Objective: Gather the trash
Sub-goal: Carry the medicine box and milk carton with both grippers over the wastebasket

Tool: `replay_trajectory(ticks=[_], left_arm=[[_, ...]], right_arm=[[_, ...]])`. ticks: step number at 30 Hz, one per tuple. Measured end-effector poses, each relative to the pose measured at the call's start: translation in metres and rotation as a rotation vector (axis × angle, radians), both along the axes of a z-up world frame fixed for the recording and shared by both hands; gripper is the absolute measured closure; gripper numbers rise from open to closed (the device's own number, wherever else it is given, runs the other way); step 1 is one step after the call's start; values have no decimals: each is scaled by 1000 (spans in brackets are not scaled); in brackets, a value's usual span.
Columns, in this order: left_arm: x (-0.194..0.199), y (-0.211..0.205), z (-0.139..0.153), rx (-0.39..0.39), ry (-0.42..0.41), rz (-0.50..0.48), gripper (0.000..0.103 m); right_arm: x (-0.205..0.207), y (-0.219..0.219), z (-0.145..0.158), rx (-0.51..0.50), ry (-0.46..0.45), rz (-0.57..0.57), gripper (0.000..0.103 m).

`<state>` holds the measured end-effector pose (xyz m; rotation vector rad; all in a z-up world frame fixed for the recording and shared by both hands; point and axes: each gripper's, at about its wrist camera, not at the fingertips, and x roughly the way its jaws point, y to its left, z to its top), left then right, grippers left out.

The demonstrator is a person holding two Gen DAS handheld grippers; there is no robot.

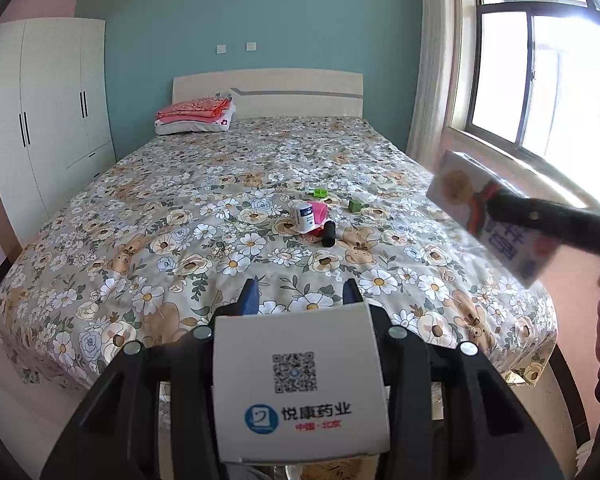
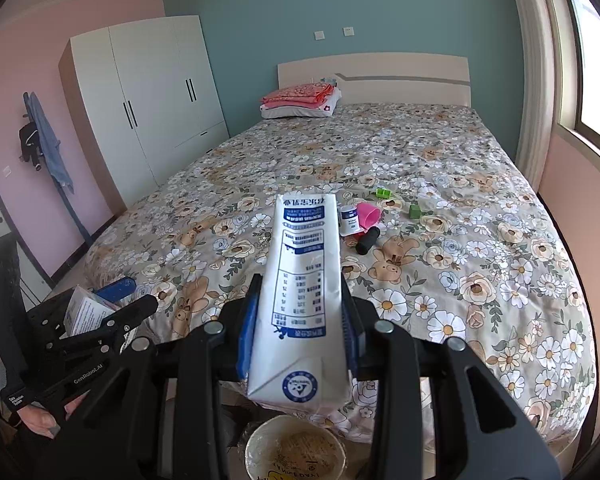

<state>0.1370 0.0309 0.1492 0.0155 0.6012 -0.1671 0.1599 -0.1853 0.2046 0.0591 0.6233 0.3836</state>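
Note:
My left gripper (image 1: 300, 296) is shut on a white medicine box (image 1: 300, 384) with a QR code, held above the foot of the bed. My right gripper (image 2: 300, 284) is shut on a white and blue milk carton (image 2: 300, 280) that lies along its fingers. The left wrist view shows that carton (image 1: 484, 208) at the right. In the right wrist view the left gripper (image 2: 128, 296) and its box (image 2: 86, 312) are at the lower left. On the floral bedspread (image 1: 180, 240) lie a small white jar (image 1: 305, 218), a pink cup (image 1: 319, 211) and a black cylinder (image 1: 329, 234).
Two green blocks (image 1: 320, 193) (image 1: 355, 205) lie past the jar. A used paper bowl (image 2: 296, 452) sits below the right gripper. Folded pink bedding (image 1: 198, 112) is by the headboard, a white wardrobe (image 1: 48, 112) at the left, a window (image 1: 540, 80) at the right.

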Motion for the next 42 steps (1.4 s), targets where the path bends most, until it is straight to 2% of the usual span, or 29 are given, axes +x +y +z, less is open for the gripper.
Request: replay_trajectory(ticks=[5,15,22,29,36,42], left_arm=[[-19,-4,-26,7,42,-42,57],[-46,-10,-100,63,171,-85,57],[-56,-12,-146,86,268,-99,57],[-56,-12,-209,108,419,-113,57],[-53,-19,-260,131,535,-137,57],[-51,-27,-292,132,620,-167,57]], right_arm=[[-29,1,-37,5,36,18,67],[-69,17,-124,-24,154,76,67],[-75,26,-189,-39,279,107,67],[-73,33,-253,-48,416,116,67],[-70,36,-307,-52,530,111,67],[-70,36,-346,-48,617,102,67]])
